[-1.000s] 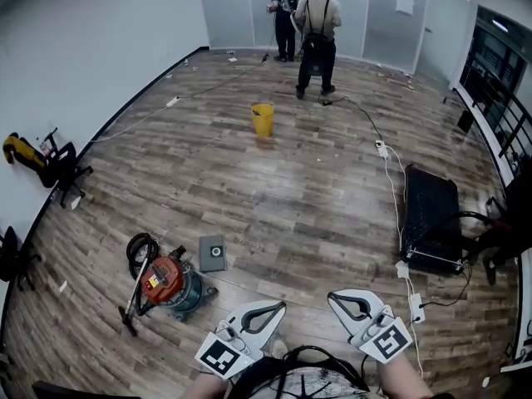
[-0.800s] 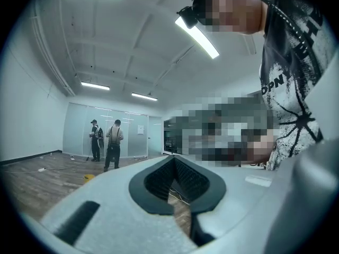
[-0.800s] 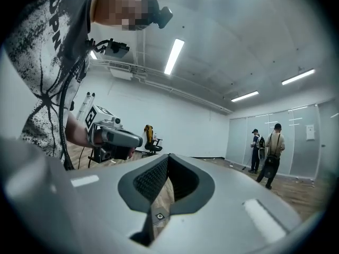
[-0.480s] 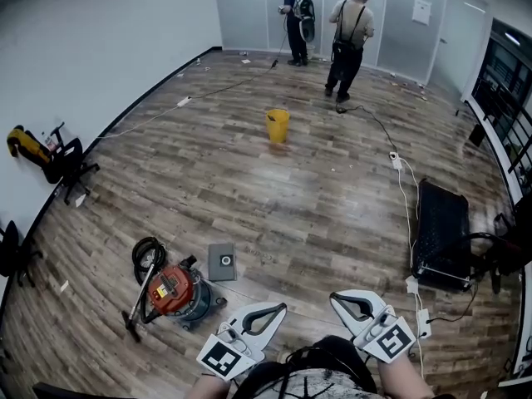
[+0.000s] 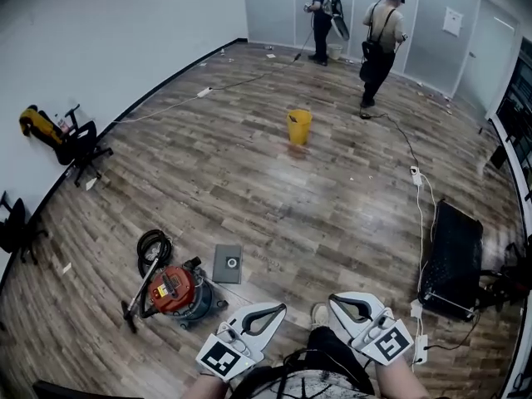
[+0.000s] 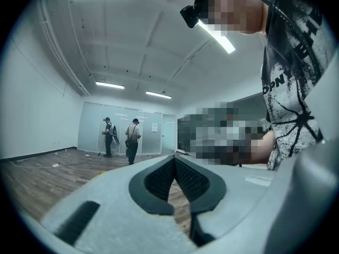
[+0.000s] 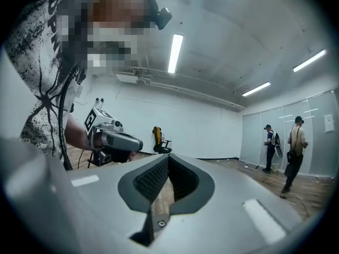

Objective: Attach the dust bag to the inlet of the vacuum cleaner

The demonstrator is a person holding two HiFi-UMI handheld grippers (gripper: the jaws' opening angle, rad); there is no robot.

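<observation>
Yellow bucket [image 5: 298, 126] beyond vacuum cleaner [image 5: 176, 293]

The wood floor [image 5: 274, 198] carries a red vacuum cleaner [image 5: 176, 292], a flat grey dust bag [image 5: 227, 263] just beside it, and a yellow bucket [image 5: 298, 126] well apart.

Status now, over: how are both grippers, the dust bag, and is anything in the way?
Left gripper and right gripper: jaws shut, both empty. Dust bag lies on floor beside vacuum cleaner, not attached. No obstacle seen near it.

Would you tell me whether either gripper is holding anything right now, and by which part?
Nothing is held: the left gripper and right gripper are both shut, with nothing between their jaws.
</observation>
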